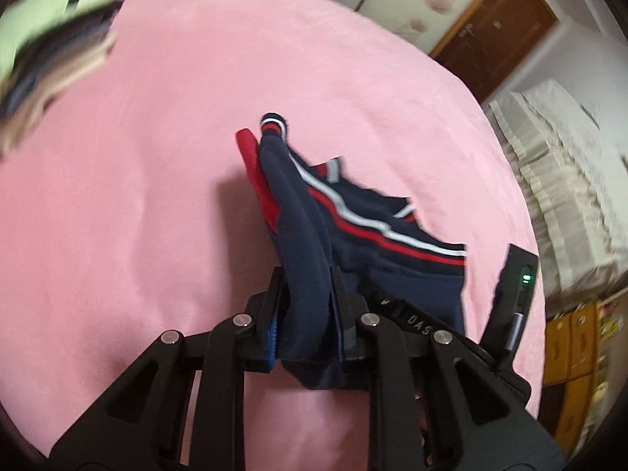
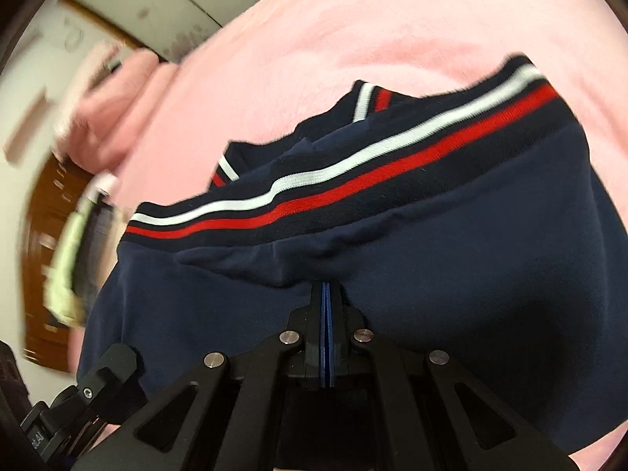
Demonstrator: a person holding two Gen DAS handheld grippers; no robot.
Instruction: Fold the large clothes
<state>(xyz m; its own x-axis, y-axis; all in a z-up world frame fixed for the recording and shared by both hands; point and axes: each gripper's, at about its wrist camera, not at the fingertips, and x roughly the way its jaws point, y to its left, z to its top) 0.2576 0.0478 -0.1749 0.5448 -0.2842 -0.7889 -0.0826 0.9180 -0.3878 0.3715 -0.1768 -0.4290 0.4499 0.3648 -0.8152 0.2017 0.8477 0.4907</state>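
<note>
A navy garment (image 1: pixel 302 204) with red and white stripes on its ribbed hem hangs lifted over the pink bed cover (image 1: pixel 157 157). My left gripper (image 1: pixel 308 274) is shut on a thick bunched fold of it, navy cloth filling the gap between the fingers. In the right wrist view the same garment (image 2: pixel 431 255) spreads wide, its striped band (image 2: pixel 314 192) running across. My right gripper (image 2: pixel 326 284) has its blue pads pressed together, pinching the navy cloth, which puckers at the tips. Part of that gripper's black body with a green light (image 1: pixel 520 278) shows beside the garment.
A stack of folded clothes (image 1: pixel 51 51) with a light green piece on top lies at the bed's far left, blurred in the right wrist view (image 2: pixel 74 251). Beyond the bed are a brown door (image 1: pixel 498 31), a pale covered piece of furniture (image 1: pixel 561 180) and wooden drawers (image 1: pixel 573 341).
</note>
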